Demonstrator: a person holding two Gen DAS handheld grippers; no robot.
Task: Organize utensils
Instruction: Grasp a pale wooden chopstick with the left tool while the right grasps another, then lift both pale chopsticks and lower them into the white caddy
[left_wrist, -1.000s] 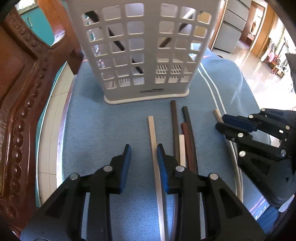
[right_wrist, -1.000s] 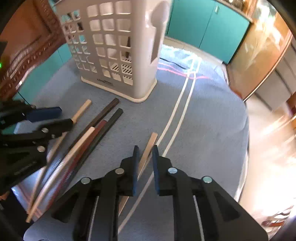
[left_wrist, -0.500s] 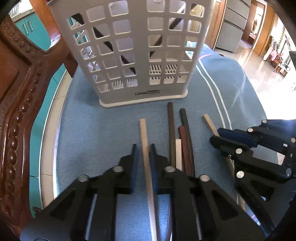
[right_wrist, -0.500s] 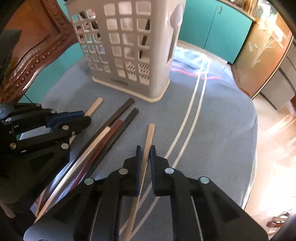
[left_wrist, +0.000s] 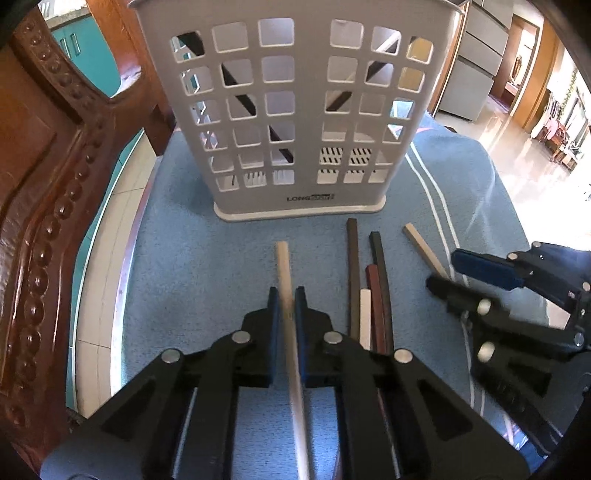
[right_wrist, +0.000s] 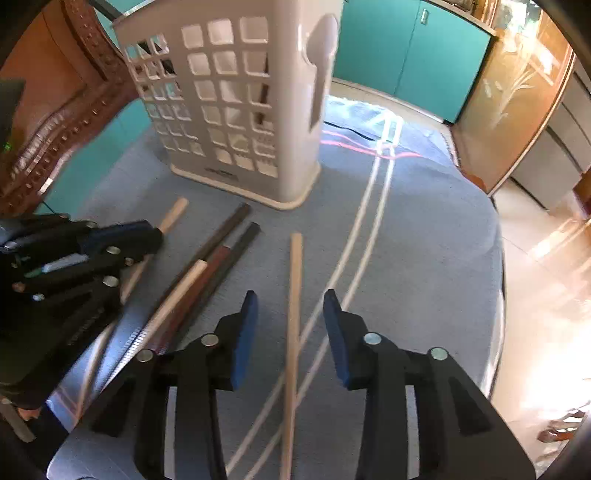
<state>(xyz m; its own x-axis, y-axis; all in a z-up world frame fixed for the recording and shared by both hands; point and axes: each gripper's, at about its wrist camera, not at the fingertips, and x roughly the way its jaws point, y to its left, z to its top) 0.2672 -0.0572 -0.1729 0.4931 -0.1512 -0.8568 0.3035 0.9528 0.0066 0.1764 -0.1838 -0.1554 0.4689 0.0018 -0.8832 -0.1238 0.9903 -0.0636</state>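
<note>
Cloth (left_wrist: 192, 266) carries everything; basket (left_wrist: 295, 110), marked "LONG…", stands behind loose chopsticks (left_wrist: 369, 295); these look light, stiff, slippery, best pinched mid-shaft; left gripper (left_wrist: 286, 306) clamps a pale stick (left_wrist: 283, 266); right gripper (right_wrist: 290, 325), jaws just opened, straddles a tan stick (right_wrist: 295, 280) untouched.

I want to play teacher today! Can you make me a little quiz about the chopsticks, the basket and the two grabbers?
1. True or false: the left gripper is shut on a pale cream chopstick.
2. Is the right gripper squeezing the light wooden chopstick between its blue pads?
3. What lies under the white slotted plastic basket? A blue cloth, B bare wood.

Key: 1 true. 2 no, its jaws have just been opening. 3 A.
</note>
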